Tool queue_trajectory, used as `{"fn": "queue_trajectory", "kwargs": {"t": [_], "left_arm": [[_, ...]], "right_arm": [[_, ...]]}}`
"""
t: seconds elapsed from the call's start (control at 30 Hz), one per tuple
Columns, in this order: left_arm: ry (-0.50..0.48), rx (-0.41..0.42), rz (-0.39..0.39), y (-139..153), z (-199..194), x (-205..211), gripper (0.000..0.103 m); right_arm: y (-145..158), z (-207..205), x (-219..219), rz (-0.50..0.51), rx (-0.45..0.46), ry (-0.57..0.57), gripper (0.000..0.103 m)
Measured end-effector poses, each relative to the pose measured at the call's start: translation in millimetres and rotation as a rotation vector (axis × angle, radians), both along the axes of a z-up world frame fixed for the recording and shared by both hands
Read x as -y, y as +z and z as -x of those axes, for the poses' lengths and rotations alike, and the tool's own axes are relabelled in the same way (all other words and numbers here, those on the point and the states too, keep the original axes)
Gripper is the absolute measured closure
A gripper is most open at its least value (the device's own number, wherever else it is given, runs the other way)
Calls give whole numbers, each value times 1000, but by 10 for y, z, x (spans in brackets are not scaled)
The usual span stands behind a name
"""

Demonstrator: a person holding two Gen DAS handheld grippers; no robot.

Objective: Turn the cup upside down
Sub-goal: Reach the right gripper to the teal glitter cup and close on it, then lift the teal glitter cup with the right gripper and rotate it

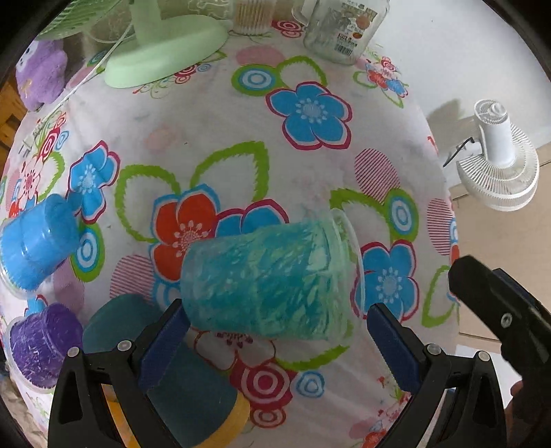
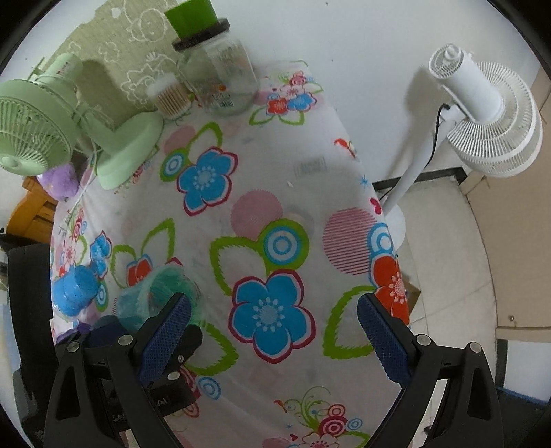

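A teal-green marbled cup (image 1: 272, 279) lies on its side on the flowered tablecloth (image 1: 213, 131), its mouth to the right. My left gripper (image 1: 275, 331) is open, its blue pads on either side of the cup's near side, with no visible grip on it. In the right wrist view the same cup (image 2: 155, 293) shows at the lower left, mouth toward the camera. My right gripper (image 2: 273, 325) is open and empty over the cloth, to the right of the cup.
A blue cup (image 1: 38, 241), a purple cup (image 1: 38, 344) and a dark teal cup with a yellow rim (image 1: 179, 379) stand upside down at the left. A green desk fan (image 1: 162, 41), a glass jar (image 1: 344, 27) and a toothpick holder (image 2: 170, 98) stand at the back. A white standing fan (image 2: 482, 113) is off the table's right edge.
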State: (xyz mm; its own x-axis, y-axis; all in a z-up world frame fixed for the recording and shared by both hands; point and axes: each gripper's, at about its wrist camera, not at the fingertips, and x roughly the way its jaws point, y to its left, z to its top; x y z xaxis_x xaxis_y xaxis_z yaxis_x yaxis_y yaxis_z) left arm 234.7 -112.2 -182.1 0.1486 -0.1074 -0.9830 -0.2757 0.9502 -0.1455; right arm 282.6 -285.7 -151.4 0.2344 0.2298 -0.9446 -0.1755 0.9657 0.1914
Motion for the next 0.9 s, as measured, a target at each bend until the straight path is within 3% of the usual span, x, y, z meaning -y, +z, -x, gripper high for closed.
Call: {"fn": "queue_trajectory", "kwargs": {"t": [0.1, 0.23, 0.53, 0.9], "left_arm": [[-15, 17, -11, -22, -24, 25, 3], [-25, 12, -29, -90, -87, 34, 19], [-79, 87, -30, 49, -15, -53, 19], [-351, 165, -56, 611, 445, 69, 19]], "right_arm": [[-49, 1, 17, 4, -7, -7, 4], [-88, 29, 37, 6, -14, -18, 4], [33, 194, 11, 14, 5, -33, 4], [626, 799, -35, 43, 106, -54, 5]]}}
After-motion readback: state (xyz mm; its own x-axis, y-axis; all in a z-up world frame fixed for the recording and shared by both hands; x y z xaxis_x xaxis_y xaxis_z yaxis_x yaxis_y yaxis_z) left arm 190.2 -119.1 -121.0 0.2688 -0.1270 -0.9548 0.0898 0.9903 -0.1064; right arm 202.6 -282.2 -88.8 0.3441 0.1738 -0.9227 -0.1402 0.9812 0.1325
